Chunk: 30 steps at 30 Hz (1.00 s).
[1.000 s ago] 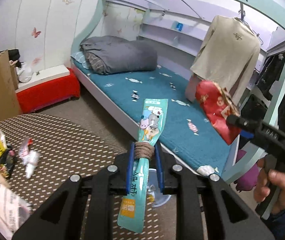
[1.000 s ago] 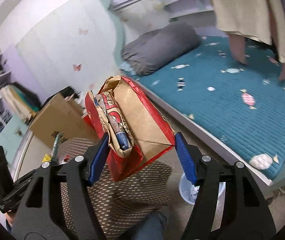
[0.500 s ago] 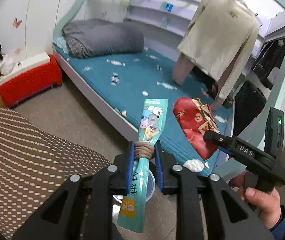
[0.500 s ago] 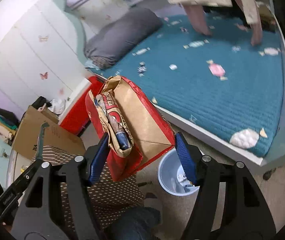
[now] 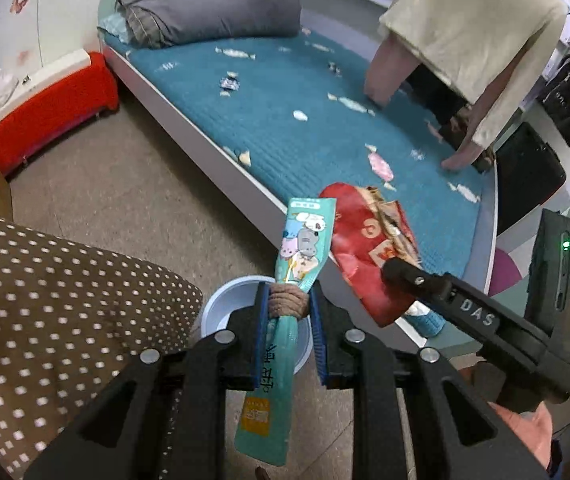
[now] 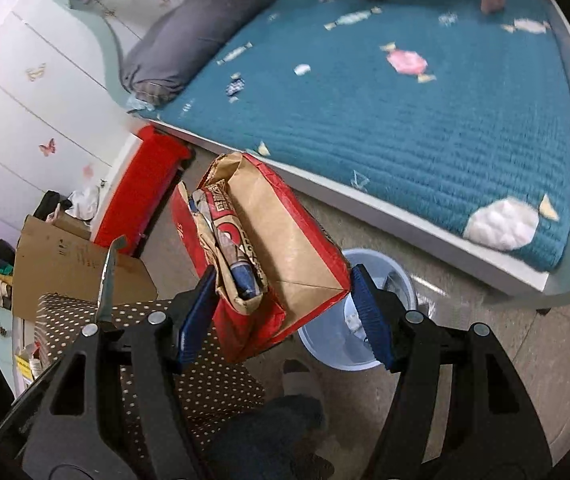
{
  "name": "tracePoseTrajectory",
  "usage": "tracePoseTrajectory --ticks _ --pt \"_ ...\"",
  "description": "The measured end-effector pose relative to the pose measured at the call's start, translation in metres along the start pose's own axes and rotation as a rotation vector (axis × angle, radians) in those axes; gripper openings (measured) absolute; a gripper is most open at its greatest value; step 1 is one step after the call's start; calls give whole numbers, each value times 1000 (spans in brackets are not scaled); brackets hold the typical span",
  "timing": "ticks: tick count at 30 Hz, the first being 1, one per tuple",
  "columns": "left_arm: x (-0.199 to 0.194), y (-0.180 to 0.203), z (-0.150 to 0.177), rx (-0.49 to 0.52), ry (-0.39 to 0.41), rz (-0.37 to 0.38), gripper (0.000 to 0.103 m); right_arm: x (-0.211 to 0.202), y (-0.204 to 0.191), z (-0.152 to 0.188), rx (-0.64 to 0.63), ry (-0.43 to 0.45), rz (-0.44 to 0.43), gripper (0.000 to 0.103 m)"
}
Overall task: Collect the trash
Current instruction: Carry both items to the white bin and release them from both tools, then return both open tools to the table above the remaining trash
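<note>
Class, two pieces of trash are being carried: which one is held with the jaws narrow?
The teal wrapper, pinched in the left gripper. The red paper bag fills the right gripper's wide jaws.

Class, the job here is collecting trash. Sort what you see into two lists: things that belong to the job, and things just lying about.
Belong to the job:
- teal snack wrapper, in the left gripper
- red paper bag, between the fingers of the right gripper
- pale blue bin on the floor

Just lying about:
- grey duvet
- red bench
- cardboard box
- hanging beige top

Bin (image 6: pixel 365 320) on the floor (image 5: pixel 125 184) between bed (image 6: pixel 405 100) and dotted table (image 5: pixel 65 300), box (image 6: pixel 69 264) behind the table
</note>
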<state>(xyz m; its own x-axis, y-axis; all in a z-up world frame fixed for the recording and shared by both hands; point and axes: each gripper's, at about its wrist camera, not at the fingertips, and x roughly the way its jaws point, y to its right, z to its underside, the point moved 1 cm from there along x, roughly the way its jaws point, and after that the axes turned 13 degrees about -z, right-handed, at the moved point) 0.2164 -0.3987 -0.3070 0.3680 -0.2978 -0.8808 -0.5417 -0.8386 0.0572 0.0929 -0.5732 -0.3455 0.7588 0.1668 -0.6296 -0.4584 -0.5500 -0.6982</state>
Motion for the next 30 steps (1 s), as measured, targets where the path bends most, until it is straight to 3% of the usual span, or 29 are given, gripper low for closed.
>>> tracePoseTrajectory --ticks 1,3,4,5,6,7,16,22,30 --pt "6 1 0 -2 -12 5 21 6 8 1 25 -13 -5 69" --pt "23 5 -1 8 -62 14 45 16 18 1 61 -34 -3 74" --pt "28 3 1 3 -77 4 78 20 23 2 80 -43 -2 77" --pt "33 2 1 -8 -80 -13 90 25 30 3 106 -52 -18 87" --pt "36 -1 1 -17 -79 -26 90 29 35 5 130 -63 -24 95" --pt "38 -1 1 -17 -85 -31 90 30 40 7 152 -71 -17 96" --pt "14 -16 2 2 -33 -119 91 7 35 21 122 -32 29 97" --pt "-20 -18 8 18 23 -115 92 -25 11 20 74 41 30 97" --pt "-88 -18 17 43 162 -102 92 -73 -57 22 -40 138 -24 97"
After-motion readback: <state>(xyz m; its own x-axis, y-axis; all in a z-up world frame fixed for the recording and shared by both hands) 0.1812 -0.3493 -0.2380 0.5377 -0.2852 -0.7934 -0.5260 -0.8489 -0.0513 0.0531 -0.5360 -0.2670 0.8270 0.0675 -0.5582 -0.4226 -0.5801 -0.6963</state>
